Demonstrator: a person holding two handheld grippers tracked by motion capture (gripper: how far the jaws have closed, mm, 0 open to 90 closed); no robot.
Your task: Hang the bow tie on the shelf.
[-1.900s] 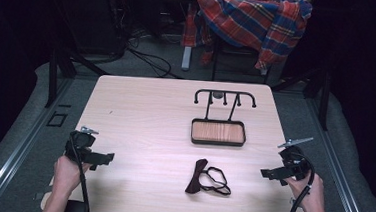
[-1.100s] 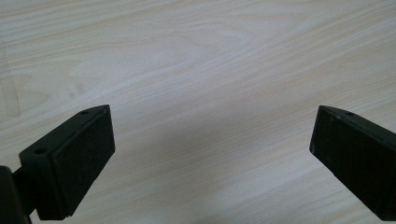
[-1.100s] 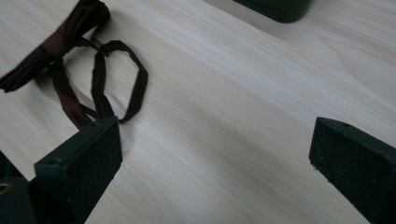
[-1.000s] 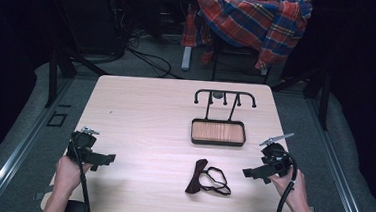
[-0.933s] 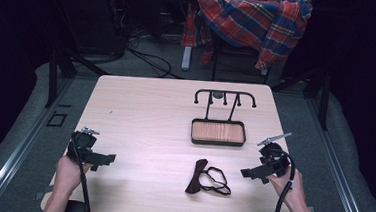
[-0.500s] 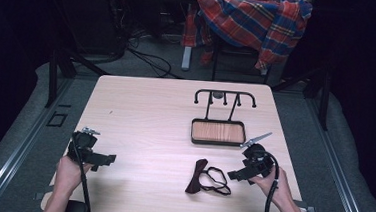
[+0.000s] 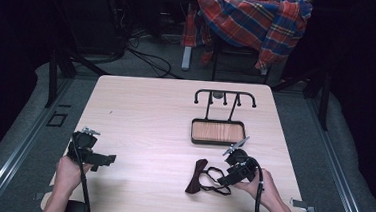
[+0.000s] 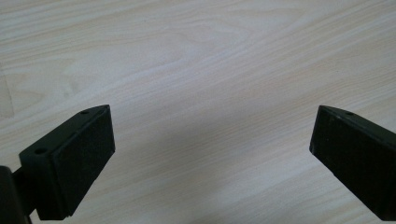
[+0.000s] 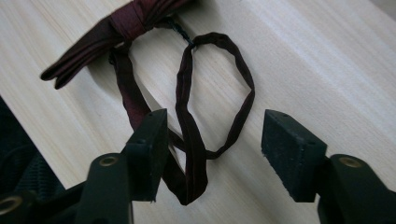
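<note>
Near the worktop's front edge, right of centre, lies a dark red bow tie [image 7: 197,175] with its thin strap [image 9: 196,135] looped out beside it. The right gripper [image 9: 212,154] sits right over that strap, jaws spread apart with the loop between them, not pinching anything. Over by the front left corner, the left gripper [image 8: 210,154] has its jaws wide apart above bare wood. A wooden tray with a black rack [image 7: 217,132] stands toward the back right.
</note>
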